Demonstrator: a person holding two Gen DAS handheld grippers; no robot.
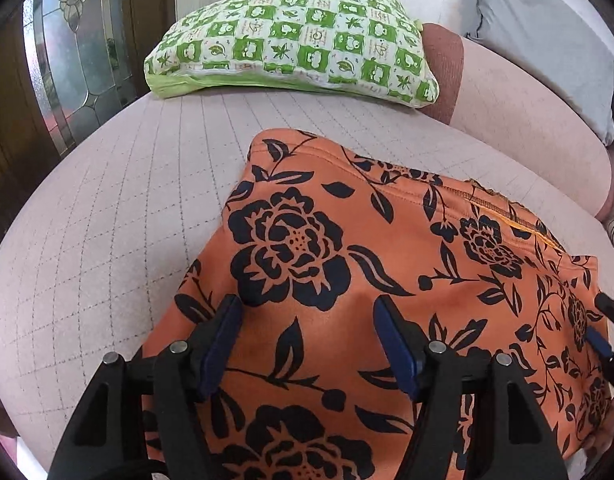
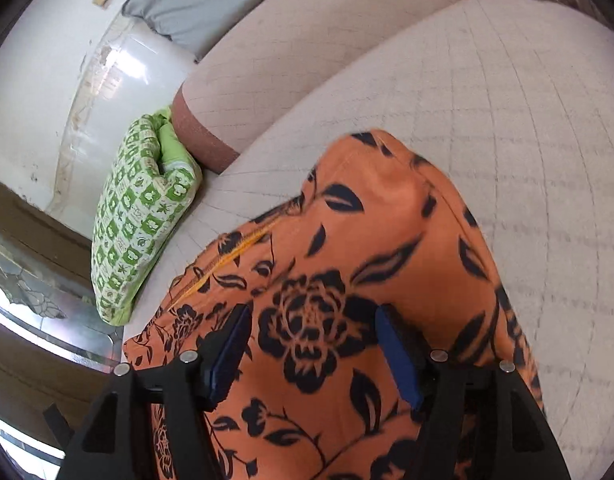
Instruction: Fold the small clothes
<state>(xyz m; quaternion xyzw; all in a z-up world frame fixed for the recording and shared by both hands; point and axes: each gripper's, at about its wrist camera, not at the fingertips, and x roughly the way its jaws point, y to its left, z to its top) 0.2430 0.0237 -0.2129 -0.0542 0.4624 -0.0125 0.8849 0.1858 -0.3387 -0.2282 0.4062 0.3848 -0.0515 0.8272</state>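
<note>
An orange garment with black flowers [image 1: 347,272] lies folded on a pale quilted sofa seat [image 1: 127,200]. My left gripper [image 1: 307,320] hovers open just over its near part, empty. The right gripper's fingers [image 1: 603,328] show at the garment's right edge in the left wrist view. In the right wrist view the same garment [image 2: 367,248] fills the middle, and my right gripper [image 2: 313,328] is open above it, empty. A stitched seam [image 2: 235,256] runs along the garment's left side.
A green and white checked pillow [image 1: 295,44] lies at the far end of the seat, also in the right wrist view [image 2: 143,216]. The sofa back [image 1: 527,120] rises on the right with a grey cloth [image 1: 547,40] over it. A glass door [image 1: 67,60] stands left.
</note>
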